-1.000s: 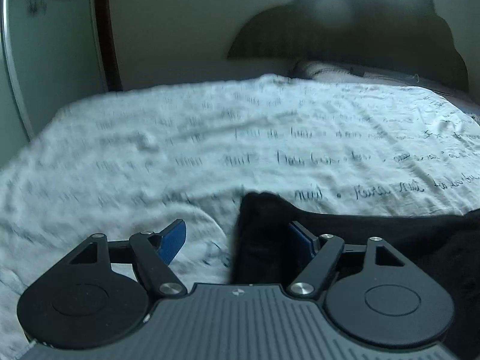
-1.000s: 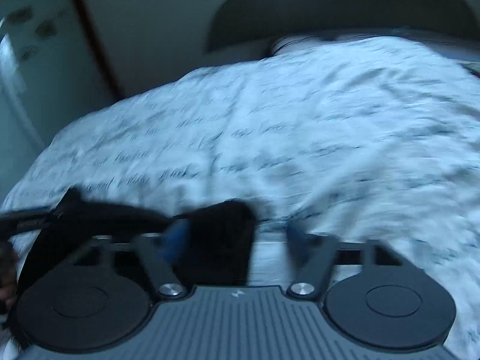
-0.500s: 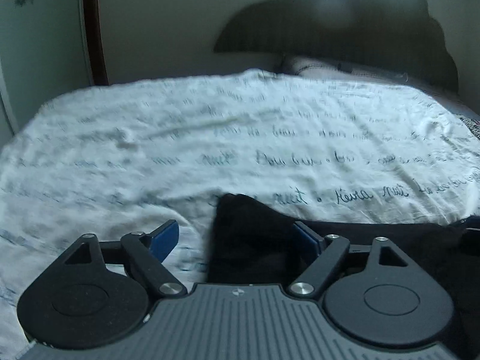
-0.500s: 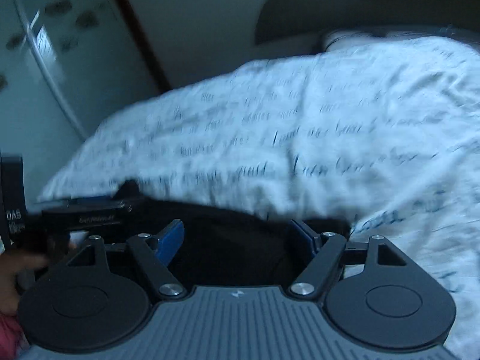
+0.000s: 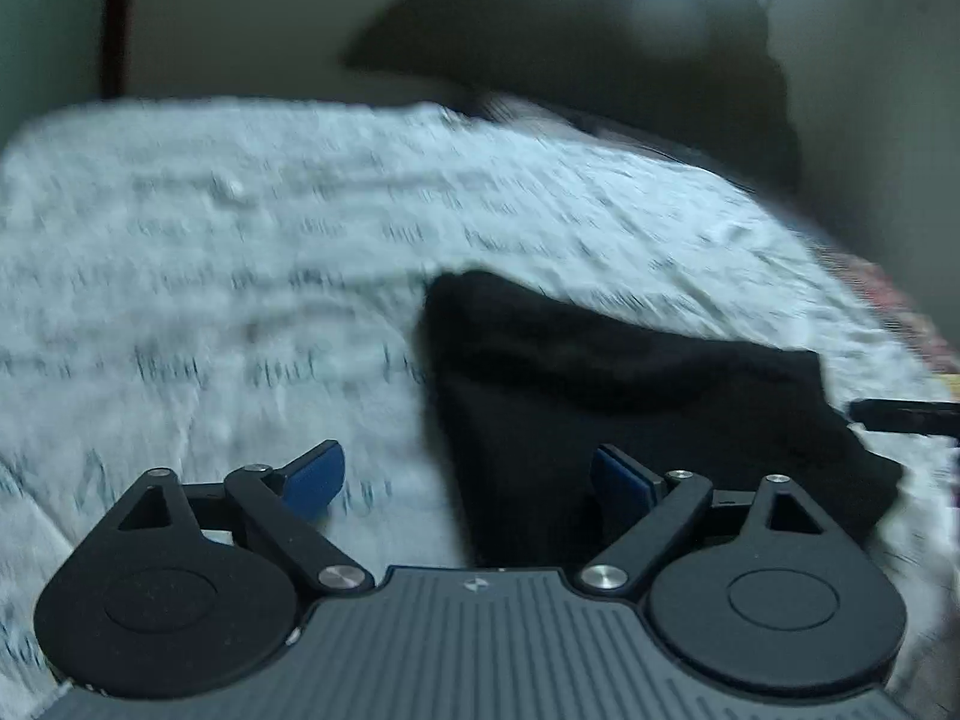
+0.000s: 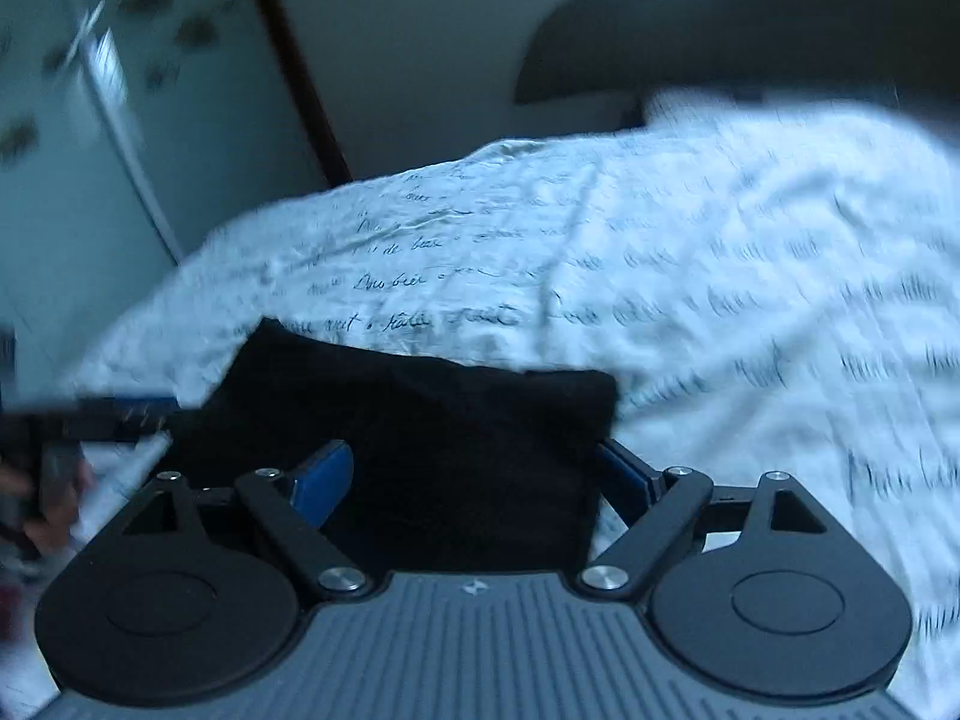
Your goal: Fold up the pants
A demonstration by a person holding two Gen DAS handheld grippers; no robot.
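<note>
The black, soft-cloth pants are seen lying as a compact folded bundle on the white bedsheet printed with dark handwriting, near the edge of the bed closest to both cameras. In the left wrist view the bundle is spread from 12 o'clock to 3 o'clock of the left gripper; its jaws are held wide apart, nothing is gripped, and only the right blue pad appears laid against the cloth, though contact cannot be confirmed through the blur. In the right wrist view the pants are found straight ahead, at 12 o'clock of the right gripper, filling the gap between the widely parted, empty jaws. The long axis of the bundle is judged to run side to side across both views, roughly square to the fingers. The right gripper is judged the nearer and better centred; the left is offset toward the bundle's left end. The left gripper is also glimpsed, blurred, at 9 o'clock in the right view. Any further fold is judged to turn on the near edge being pinched from this side
</note>
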